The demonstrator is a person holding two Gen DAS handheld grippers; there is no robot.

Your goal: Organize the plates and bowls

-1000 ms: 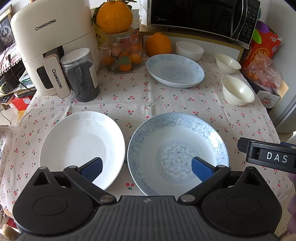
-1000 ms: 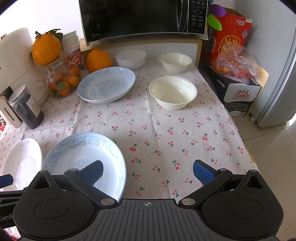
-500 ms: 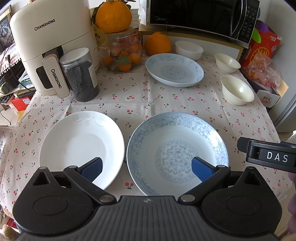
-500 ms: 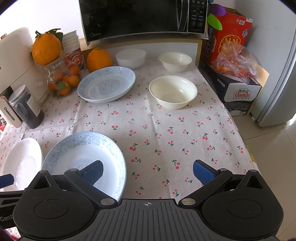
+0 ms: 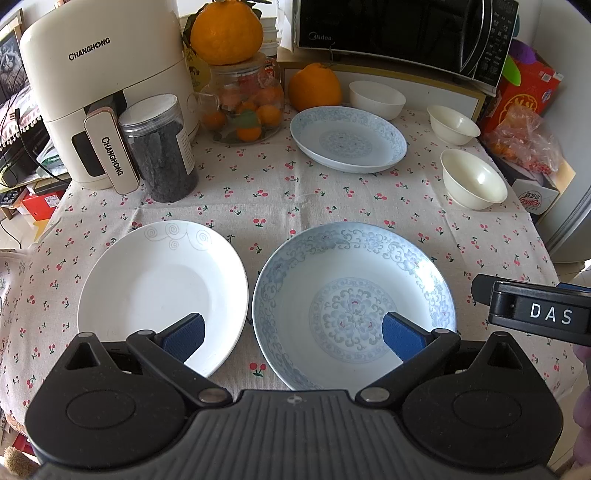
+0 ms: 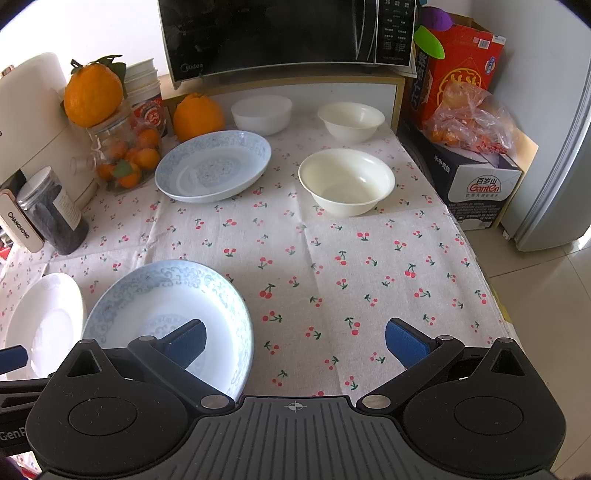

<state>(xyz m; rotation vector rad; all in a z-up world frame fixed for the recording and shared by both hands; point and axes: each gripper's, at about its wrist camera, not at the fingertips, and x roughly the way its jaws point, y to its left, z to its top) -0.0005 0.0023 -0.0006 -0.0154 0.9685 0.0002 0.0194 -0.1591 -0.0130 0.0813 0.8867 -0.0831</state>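
A plain white plate [image 5: 162, 280] and a blue-patterned plate [image 5: 351, 299] lie side by side at the table's front. A second blue-patterned plate [image 5: 349, 138] lies further back. Three cream bowls stand at the back right: the near one [image 5: 472, 179], the middle one [image 5: 452, 123] and the far one [image 5: 376, 98]. My left gripper [image 5: 293, 334] is open and empty, hovering over the gap between the two near plates. My right gripper [image 6: 295, 338] is open and empty over the cloth, right of the near blue plate [image 6: 166, 314]; its body shows in the left wrist view [image 5: 535, 314].
An air fryer [image 5: 103, 96], a dark-filled jar [image 5: 159, 147] and a glass jar of oranges [image 5: 243, 107] stand at the back left. A loose orange [image 5: 314, 86] and a microwave [image 5: 399, 33] are at the back. Boxes [image 6: 472, 177] stand past the right edge.
Both grippers have hardly moved; the left wrist view has shifted very slightly. No plate or bowl has moved.
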